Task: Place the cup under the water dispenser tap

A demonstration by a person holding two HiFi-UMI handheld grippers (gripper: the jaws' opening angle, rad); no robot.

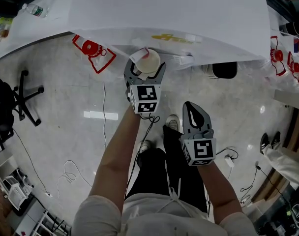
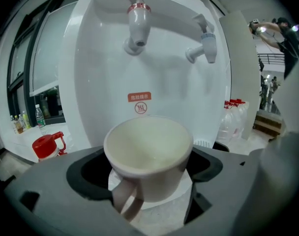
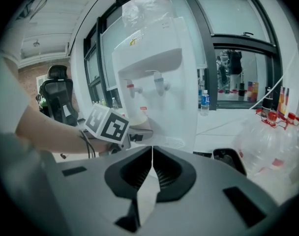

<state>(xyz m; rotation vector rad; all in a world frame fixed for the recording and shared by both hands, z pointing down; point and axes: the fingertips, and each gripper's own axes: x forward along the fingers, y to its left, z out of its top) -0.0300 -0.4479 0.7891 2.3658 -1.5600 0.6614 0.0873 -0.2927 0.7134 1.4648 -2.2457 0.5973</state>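
My left gripper (image 1: pixel 145 69) is shut on a cream cup (image 1: pixel 148 61), its jaws pressed on the cup's sides. The cup (image 2: pixel 149 154) is upright, empty, with its handle toward the camera, held by the left gripper (image 2: pixel 149 183). It sits close in front of the white water dispenser (image 2: pixel 154 77), low and just before the red-banded tap (image 2: pixel 137 26). A blue tap (image 2: pixel 204 45) is to the right. My right gripper (image 1: pixel 192 107) hangs back over the floor, shut with nothing between its jaws. The right gripper (image 3: pixel 151 163) faces the dispenser (image 3: pixel 154 68).
A red-lidded jug (image 2: pixel 45 146) stands left of the dispenser. Large water bottles (image 3: pixel 270 141) lie at its right. An office chair (image 1: pixel 14 100) stands at the left, and cables (image 1: pixel 71 173) run over the floor. The person's legs and shoes (image 1: pixel 171 123) are below.
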